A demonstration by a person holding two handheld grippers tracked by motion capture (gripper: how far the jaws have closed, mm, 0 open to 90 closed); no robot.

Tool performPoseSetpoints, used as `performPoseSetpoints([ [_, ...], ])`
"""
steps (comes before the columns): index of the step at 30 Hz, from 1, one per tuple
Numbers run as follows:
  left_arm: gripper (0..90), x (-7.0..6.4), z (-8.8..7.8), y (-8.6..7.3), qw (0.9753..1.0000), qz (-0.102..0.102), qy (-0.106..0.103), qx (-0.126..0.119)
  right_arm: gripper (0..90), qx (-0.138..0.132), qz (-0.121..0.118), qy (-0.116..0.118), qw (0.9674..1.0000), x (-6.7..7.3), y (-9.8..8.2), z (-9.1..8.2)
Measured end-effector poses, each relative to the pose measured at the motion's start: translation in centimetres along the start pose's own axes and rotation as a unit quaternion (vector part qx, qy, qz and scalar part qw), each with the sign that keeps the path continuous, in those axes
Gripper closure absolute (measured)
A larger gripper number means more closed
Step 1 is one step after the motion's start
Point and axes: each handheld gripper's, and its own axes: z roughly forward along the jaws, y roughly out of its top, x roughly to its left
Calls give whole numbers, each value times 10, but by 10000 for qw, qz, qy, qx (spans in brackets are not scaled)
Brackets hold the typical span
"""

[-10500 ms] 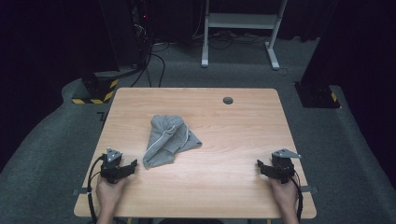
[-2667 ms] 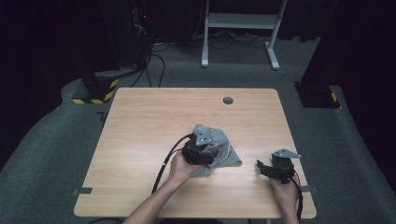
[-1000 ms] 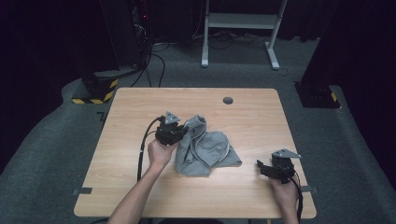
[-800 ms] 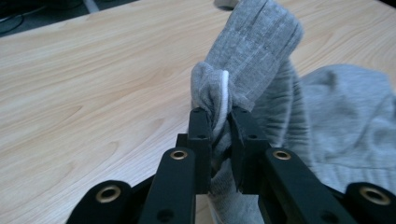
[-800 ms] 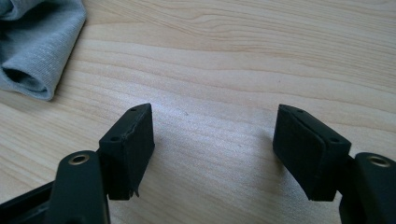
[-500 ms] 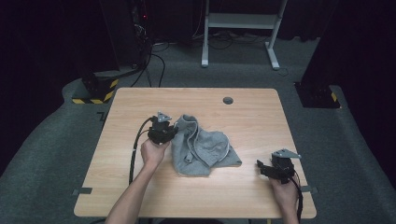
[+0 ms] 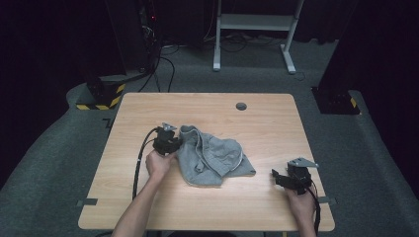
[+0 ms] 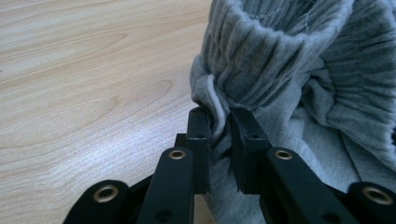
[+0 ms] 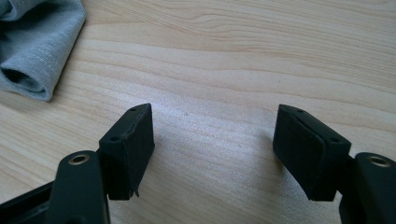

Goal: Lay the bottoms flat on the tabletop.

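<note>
A: Where is the cloth lying right now?

B: The grey ribbed cloth (image 7: 213,155) is sitting crumpled near the middle of the table (image 7: 148,106), and the left gripper (image 8: 218,122) is pinching a rolled hem at the cloth's left edge. Its jaws are closing on that fold, with the fabric bunching between them.

A: And the other hand?

B: The right gripper (image 9: 212,151) is resting low over bare wood near the table's right front, well apart from the cloth. Its jaws are standing wide apart, gripping nothing. A folded corner of the cloth is showing at the upper left of the right gripper view.

A: What is worrying you?

B: The bite looks thin to me. The left jaws are catching only the hem's lip, so a pull could be sliding the fabric out. Also, the cloth is bunching in layers, so a tug from one side alone is likely dragging the whole heap across the wood instead of spreading it.

A: Anything else?

B: The cable (image 7: 139,163) is trailing beside the left forearm, and I think it could be snagging the cloth's near edge if the hand sweeps back.
</note>
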Motion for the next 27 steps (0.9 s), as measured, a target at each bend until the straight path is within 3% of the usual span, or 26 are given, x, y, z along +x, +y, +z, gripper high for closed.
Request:
performPoseSetpoints([
  [11, 783, 8, 9, -10, 9999, -12, 134, 103, 287, 0, 0, 0, 10000, 0, 0, 0],
  [19, 757, 12, 10, -14, 9998, -71, 180, 47, 287, 0, 0, 0, 10000, 0, 0, 0],
  [27, 605, 14, 0, -15, 9997, -146, 210, 54, 288, -1, 2, -2, 10000, 0, 0, 0],
])
